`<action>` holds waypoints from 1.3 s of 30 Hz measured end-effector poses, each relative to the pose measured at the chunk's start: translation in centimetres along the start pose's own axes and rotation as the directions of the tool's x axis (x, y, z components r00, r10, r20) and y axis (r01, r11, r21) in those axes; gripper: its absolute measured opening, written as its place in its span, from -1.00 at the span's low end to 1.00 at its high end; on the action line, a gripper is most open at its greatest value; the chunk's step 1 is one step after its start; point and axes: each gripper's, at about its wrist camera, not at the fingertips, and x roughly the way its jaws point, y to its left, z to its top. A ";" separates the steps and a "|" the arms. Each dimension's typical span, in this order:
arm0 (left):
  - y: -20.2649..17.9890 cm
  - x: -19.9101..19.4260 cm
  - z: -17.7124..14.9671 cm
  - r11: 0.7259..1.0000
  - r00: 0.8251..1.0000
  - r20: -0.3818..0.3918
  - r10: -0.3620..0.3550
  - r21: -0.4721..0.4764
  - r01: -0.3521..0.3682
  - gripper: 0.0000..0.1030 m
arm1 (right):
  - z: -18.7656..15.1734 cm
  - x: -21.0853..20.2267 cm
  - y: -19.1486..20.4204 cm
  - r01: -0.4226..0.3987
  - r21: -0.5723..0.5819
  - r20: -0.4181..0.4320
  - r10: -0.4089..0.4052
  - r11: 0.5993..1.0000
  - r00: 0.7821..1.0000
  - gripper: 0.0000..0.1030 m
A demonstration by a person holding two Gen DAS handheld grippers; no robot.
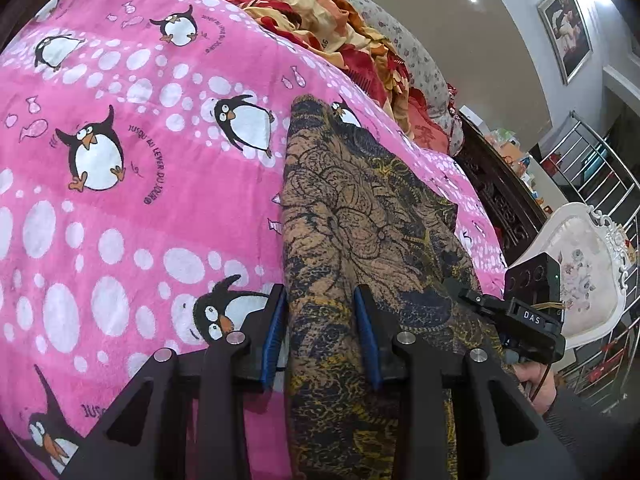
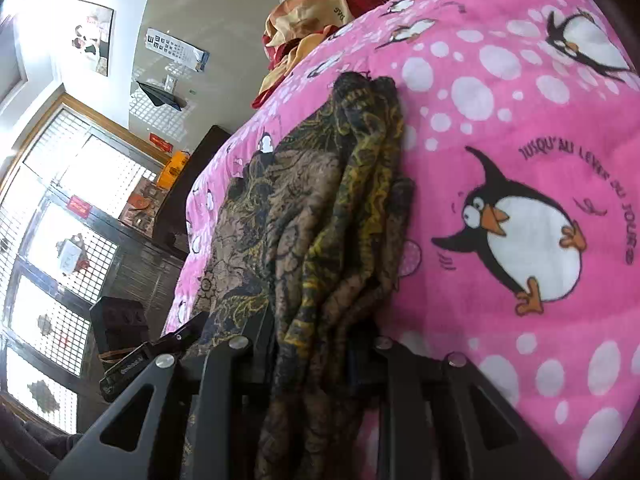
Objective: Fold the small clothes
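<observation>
A brown, black and yellow patterned garment (image 1: 360, 216) lies lengthwise on the pink penguin blanket (image 1: 120, 208). My left gripper (image 1: 320, 312) has its blue-padded jaws apart, with the garment's near edge bunched between them; the pads do not press it. In the right wrist view the garment (image 2: 320, 208) is folded in thick layers, and my right gripper (image 2: 316, 340) has its jaws around the near end of the bundle, which fills the gap. The right gripper also shows in the left wrist view (image 1: 520, 312), at the garment's right edge.
A crumpled red and orange floral cloth (image 1: 340, 28) lies at the far end of the bed. A dark carved bed frame (image 1: 496, 196), a white chair (image 1: 580, 272) and a metal railing (image 1: 592, 168) stand to the right. A window and dark cabinet (image 2: 132, 264) show in the right wrist view.
</observation>
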 end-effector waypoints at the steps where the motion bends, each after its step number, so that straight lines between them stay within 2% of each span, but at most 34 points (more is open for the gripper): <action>1: 0.0 0.0 0.0 1.000 1.000 0.000 -0.002 -0.002 0.002 -0.71 | 0.0 0.0 0.1 0.005 -0.002 0.000 -0.005 1.000 1.000 -0.54; 12: 0.1 -0.3 -0.1 1.000 1.000 0.005 -0.012 -0.015 0.012 -0.70 | 0.0 0.4 1.2 0.081 -0.042 0.008 -0.081 0.996 0.997 -0.54; 18: 0.3 -0.4 -0.1 0.999 0.999 0.000 -0.040 -0.037 0.040 -0.66 | -0.2 0.0 1.3 0.093 -0.035 0.012 -0.093 0.995 0.996 -0.52; 22: 0.1 -0.2 -0.1 0.999 0.999 -0.005 -0.032 -0.026 0.032 -0.62 | -0.7 -1.6 1.5 0.092 0.008 0.005 -0.092 0.996 0.996 -0.36; 25: -0.1 -0.4 0.2 0.999 0.999 -0.033 -0.022 -0.028 0.021 -0.60 | -1.7 -4.0 1.5 0.141 0.033 -0.003 -0.141 0.989 0.990 -0.07; 26: -0.3 -0.8 0.3 0.999 0.999 -0.049 -0.006 -0.037 0.004 -0.55 | -2.2 -5.3 1.8 0.181 0.023 -0.002 -0.181 0.983 0.984 -0.07; 28: -0.8 -2.7 0.3 0.996 0.996 -0.055 0.072 -0.051 -0.075 -0.47 | -2.8 -7.0 3.2 0.246 -0.032 0.016 -0.246 0.969 0.969 -0.07; 30: -2.0 -4.8 0.2 0.991 0.991 0.004 0.133 -0.010 -0.133 -0.46 | -3.5 -8.9 6.8 0.390 -0.187 0.095 -0.378 0.902 0.921 -0.07; 31: -2.9 -5.8 0.2 0.991 0.990 0.044 0.132 0.016 -0.133 -0.46 | -3.5 -9.0 7.8 0.413 -0.230 0.116 -0.397 0.881 0.911 -0.06; 33: -5.1 -6.9 0.0 0.993 0.991 0.093 0.098 0.061 -0.104 -0.46 | -3.6 -8.3 11.3 0.478 -0.338 0.169 -0.447 0.811 0.878 -0.09; 35: -7.3 -6.9 -0.5 0.993 0.994 0.095 0.046 0.104 -0.056 -0.51 | -3.6 -6.2 14.4 0.530 -0.409 0.198 -0.495 0.743 0.846 -0.47; 37: -8.8 -6.0 -1.4 0.988 0.998 0.056 0.024 0.152 -0.032 -0.67 | -4.2 -4.3 16.1 0.537 -0.440 0.183 -0.513 0.720 0.839 -0.58; 38: -9.0 -5.2 -2.1 0.983 0.998 0.038 0.050 0.178 -0.056 -0.68 | -4.5 -3.8 16.3 0.535 -0.442 0.174 -0.516 0.720 0.839 -0.59; 39: -8.7 -4.1 -2.8 0.978 0.995 0.015 0.094 0.188 -0.095 -0.69 | -5.1 -2.7 15.9 0.558 -0.439 0.148 -0.556 0.704 0.818 -0.59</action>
